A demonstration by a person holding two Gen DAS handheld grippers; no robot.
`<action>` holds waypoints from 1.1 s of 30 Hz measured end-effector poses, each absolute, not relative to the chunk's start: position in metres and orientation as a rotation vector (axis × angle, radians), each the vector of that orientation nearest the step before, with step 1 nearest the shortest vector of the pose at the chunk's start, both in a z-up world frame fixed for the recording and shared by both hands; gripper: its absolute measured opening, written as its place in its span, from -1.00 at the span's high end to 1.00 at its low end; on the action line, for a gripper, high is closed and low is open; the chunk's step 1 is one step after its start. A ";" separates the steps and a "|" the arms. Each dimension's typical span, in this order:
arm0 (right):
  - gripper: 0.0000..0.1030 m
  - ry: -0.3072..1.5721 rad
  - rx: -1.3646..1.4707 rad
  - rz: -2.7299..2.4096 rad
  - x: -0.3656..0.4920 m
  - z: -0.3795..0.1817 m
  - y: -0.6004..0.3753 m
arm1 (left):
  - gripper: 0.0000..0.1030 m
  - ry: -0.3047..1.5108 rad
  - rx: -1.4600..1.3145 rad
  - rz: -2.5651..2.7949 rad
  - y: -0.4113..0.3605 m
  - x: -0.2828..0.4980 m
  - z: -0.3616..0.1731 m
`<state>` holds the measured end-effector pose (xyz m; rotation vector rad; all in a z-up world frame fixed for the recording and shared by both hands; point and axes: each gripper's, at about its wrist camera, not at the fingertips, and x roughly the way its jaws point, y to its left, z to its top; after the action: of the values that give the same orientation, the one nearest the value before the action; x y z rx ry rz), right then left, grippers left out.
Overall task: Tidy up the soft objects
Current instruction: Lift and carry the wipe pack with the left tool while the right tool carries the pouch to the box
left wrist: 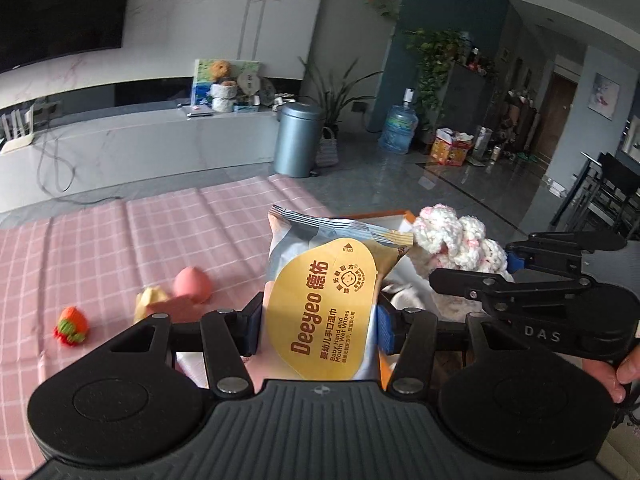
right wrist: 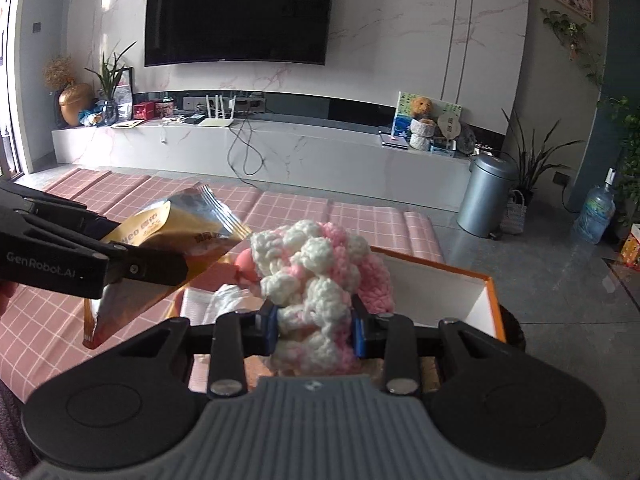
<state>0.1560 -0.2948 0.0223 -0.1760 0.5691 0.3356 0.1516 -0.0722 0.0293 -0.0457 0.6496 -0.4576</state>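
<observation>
Soft yarn bundle (right wrist: pixel 316 276) squashes in your right hand-held gripper (right wrist: pixel 316 330); left hand-held gripper (left wrist: pixel 318 326) clamps the slick wipes pack (left wrist: pixel 324 304) mid-body, light, likely slippery.

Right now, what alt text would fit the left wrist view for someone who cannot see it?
The left gripper clamps a yellow pack of baby wet wipes above a pink checked mat. To the right, the right gripper holds a pink-and-white crocheted bundle over an orange-rimmed box. A small knitted strawberry and a peach-like toy lie on the mat.
</observation>
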 end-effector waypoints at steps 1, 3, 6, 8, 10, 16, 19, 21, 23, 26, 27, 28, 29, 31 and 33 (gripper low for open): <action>0.35 0.571 -0.178 0.320 0.160 0.024 -0.303 | -0.17 0.649 -0.040 -0.470 -0.080 0.156 0.030; 0.35 0.583 -0.176 0.297 0.171 0.025 -0.317 | -0.17 0.654 -0.029 -0.494 -0.095 0.166 0.031; 0.34 0.607 -0.178 0.260 0.186 0.022 -0.335 | -0.17 0.668 0.003 -0.524 -0.118 0.180 0.027; 0.34 0.623 -0.189 0.241 0.195 0.016 -0.345 | -0.17 0.682 0.030 -0.534 -0.133 0.188 0.022; 0.34 0.642 -0.202 0.235 0.204 0.008 -0.353 | -0.17 0.700 0.058 -0.534 -0.145 0.197 0.016; 0.34 0.706 -0.256 0.231 0.231 -0.023 -0.363 | -0.17 0.756 0.148 -0.518 -0.172 0.222 -0.005; 0.33 0.731 -0.279 0.236 0.243 -0.037 -0.365 | -0.17 0.774 0.193 -0.517 -0.180 0.229 -0.014; 0.33 0.745 -0.296 0.241 0.250 -0.046 -0.364 | -0.17 0.787 0.218 -0.512 -0.185 0.233 -0.019; 0.32 0.756 -0.309 0.250 0.256 -0.053 -0.364 | -0.17 0.793 0.242 -0.512 -0.189 0.237 -0.025; 0.31 0.780 -0.332 0.263 0.265 -0.065 -0.362 | -0.17 0.802 0.294 -0.517 -0.196 0.243 -0.032; 0.31 0.788 -0.335 0.271 0.269 -0.068 -0.362 | -0.17 0.804 0.308 -0.517 -0.198 0.244 -0.035; 0.31 0.797 -0.340 0.274 0.272 -0.072 -0.361 | -0.17 0.802 0.322 -0.520 -0.200 0.245 -0.036; 0.30 0.806 -0.346 0.277 0.275 -0.076 -0.360 | -0.17 0.802 0.336 -0.523 -0.202 0.246 -0.037; 0.29 0.821 -0.351 0.283 0.281 -0.081 -0.359 | -0.17 0.799 0.362 -0.532 -0.206 0.247 -0.039; 0.26 0.834 -0.355 0.285 0.285 -0.086 -0.357 | -0.17 0.797 0.389 -0.536 -0.211 0.248 -0.041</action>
<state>0.2849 -0.3573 -0.0858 -0.3548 0.8337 0.2852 0.2484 -0.2107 -0.0414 0.3885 0.7966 -0.5357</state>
